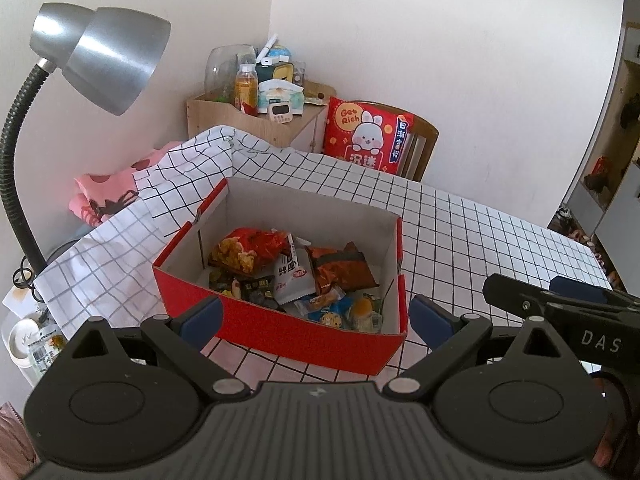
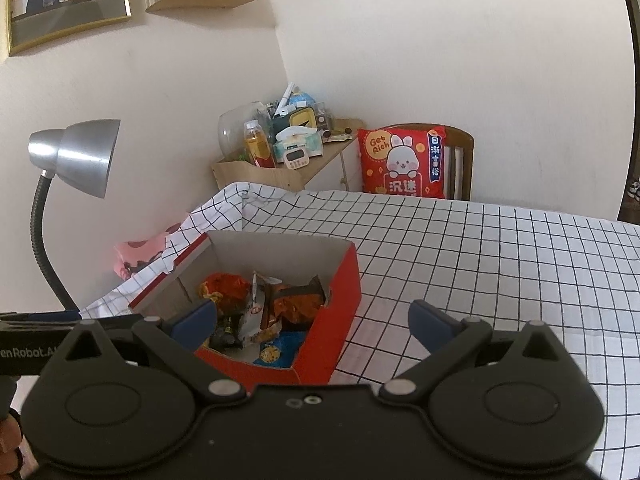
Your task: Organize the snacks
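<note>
Snacks (image 1: 296,276) fill box (image 1: 280,332); framed picture (image 2: 64,0) right-view only.

— From the left wrist we look forward and down, close over the red box (image 1: 280,332).

— From the right wrist we sit further right, box (image 2: 344,292) lower left. We share the lamp (image 1: 108,56) and far cushion (image 2: 404,162).
</note>
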Available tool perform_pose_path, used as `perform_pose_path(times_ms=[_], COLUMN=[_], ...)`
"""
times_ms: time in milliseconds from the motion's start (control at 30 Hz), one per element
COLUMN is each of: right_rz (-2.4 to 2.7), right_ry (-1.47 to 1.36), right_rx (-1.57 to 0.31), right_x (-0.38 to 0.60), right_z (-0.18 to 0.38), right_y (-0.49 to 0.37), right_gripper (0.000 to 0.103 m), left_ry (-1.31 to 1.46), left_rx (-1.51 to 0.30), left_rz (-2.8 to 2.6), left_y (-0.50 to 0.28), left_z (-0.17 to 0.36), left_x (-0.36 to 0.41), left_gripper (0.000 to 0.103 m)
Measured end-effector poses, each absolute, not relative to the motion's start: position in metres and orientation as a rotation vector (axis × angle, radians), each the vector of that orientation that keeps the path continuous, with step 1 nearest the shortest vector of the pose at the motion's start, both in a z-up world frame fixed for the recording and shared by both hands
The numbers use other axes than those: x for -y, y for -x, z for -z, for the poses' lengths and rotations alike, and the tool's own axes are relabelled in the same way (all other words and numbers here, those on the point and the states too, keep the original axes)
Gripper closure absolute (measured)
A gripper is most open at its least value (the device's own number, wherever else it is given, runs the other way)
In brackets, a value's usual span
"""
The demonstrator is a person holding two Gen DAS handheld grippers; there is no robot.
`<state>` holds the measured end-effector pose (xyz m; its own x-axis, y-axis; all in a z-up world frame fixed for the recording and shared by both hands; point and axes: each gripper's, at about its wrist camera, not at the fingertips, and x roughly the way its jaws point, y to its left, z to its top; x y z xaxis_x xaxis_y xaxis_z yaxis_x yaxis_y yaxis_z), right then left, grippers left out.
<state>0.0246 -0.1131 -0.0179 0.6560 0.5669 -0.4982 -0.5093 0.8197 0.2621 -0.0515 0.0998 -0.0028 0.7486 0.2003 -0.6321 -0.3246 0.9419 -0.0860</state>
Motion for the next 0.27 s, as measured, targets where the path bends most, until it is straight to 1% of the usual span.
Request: perform_pose_path(times_ms=[267], right_rz=[-0.599], right_ry=[-0.103], right_rx=[-0.598], right_x=[0.1188], right_z=[0.0181], right_y=[-0.0271], right_gripper=[0.001], left_ry=[0.182], left_rx=[-0.675], left_rz=[-0.283], left_y=[0.0457], left_z=[0.0036], left_x=[-0.0941], left_gripper=[0.003])
